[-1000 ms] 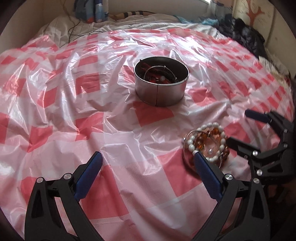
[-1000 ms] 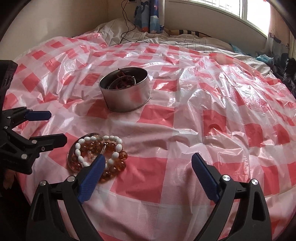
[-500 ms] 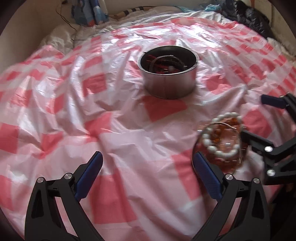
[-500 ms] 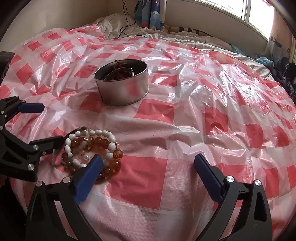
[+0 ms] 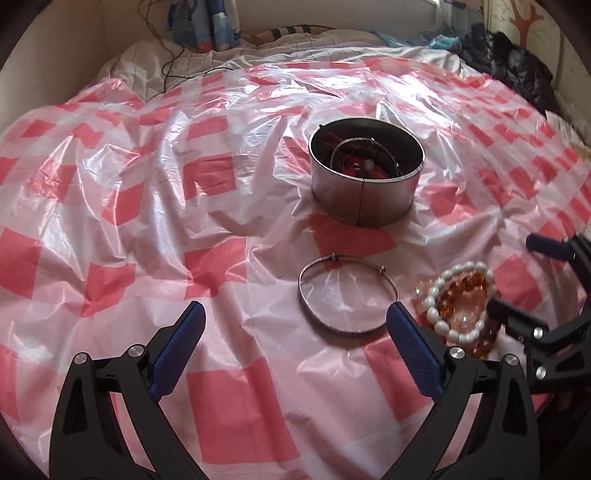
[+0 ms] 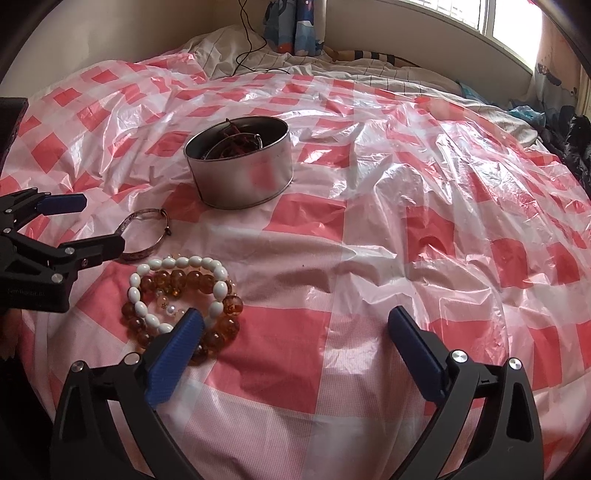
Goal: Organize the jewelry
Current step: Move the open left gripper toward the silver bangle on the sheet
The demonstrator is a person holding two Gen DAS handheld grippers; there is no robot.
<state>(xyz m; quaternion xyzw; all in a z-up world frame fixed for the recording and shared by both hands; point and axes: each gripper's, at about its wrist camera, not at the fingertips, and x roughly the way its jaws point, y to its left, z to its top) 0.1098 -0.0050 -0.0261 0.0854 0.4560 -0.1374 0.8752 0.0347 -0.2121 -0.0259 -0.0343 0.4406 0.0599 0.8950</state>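
A round metal tin (image 5: 364, 184) holding a silver bangle and red jewelry stands on the red-checked plastic sheet; it also shows in the right wrist view (image 6: 242, 168). A thin silver bangle (image 5: 347, 293) lies flat in front of it, apart from the bead pile, and shows in the right wrist view (image 6: 146, 236). A white bead bracelet (image 6: 177, 291) lies over amber bead bracelets (image 6: 218, 328); the pile shows in the left wrist view (image 5: 461, 310). My left gripper (image 5: 291, 345) is open and empty, just before the bangle. My right gripper (image 6: 295, 343) is open and empty, its left finger over the beads.
The sheet (image 6: 424, 206) covers a bed and is wrinkled. Bedding, a black cable (image 6: 251, 48) and a blue patterned bag (image 6: 295, 26) lie at the far edge. Dark clothes (image 5: 513, 70) sit at the far right. A window runs along the back wall.
The silver bangle now lies by itself left of the bead pile; before, it lay under the beads. Both grippers have stayed open, and the left view has shifted.
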